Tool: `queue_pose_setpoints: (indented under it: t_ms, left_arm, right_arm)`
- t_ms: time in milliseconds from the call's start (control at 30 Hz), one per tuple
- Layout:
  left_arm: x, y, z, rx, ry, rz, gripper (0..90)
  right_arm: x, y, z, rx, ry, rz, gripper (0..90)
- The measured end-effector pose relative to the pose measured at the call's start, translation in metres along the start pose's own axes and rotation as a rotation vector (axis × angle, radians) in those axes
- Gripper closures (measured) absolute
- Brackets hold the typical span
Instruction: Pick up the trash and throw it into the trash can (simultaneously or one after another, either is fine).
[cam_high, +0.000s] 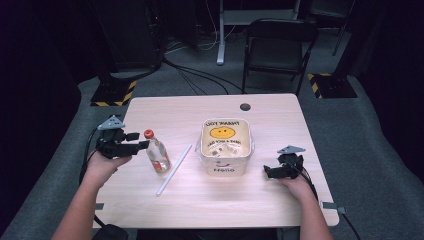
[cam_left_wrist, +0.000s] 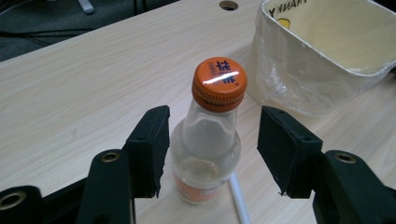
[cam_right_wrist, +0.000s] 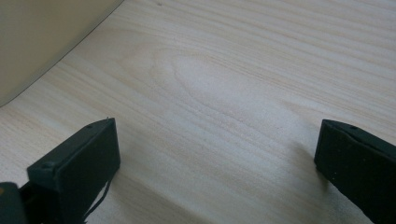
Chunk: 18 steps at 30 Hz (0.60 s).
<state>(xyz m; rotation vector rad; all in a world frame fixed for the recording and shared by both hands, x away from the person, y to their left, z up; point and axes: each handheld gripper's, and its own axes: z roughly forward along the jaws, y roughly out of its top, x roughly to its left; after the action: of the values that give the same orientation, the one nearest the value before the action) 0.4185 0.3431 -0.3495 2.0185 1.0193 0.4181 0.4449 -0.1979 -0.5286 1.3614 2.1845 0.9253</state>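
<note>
Left gripper view shows the left hand-held gripper (cam_left_wrist: 212, 154) apart, straddling the upright bottle (cam_left_wrist: 208, 144) on the bench (cam_left_wrist: 70, 93), left of the tub (cam_left_wrist: 322, 60); grasp pending. Right hand-held gripper (cam_right_wrist: 217, 163) sits apart, empty.

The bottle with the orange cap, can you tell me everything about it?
The bottle is small and clear, glass by the look of it, with an orange cap screwed on and an orange label low down. It looks nearly empty. It stands upright on the wooden table, between the left gripper's open jaws, which seem not to touch it. A white straw lies beside it.
</note>
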Motion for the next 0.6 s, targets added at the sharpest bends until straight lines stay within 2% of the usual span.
queue_pose_setpoints:
  t_ms: [300,600]
  left_arm:
    - [-0.002,0.007,0.008,0.022,-0.021,-0.009,47.4]
    - [-0.001,0.011,0.016,0.035,-0.003,-0.024,52.6]
  right_arm:
    - [0.0,0.0,0.0,0.0,0.0,-0.002,0.0]
    - [0.0,0.0,0.0,0.001,0.001,-0.002,0.0]
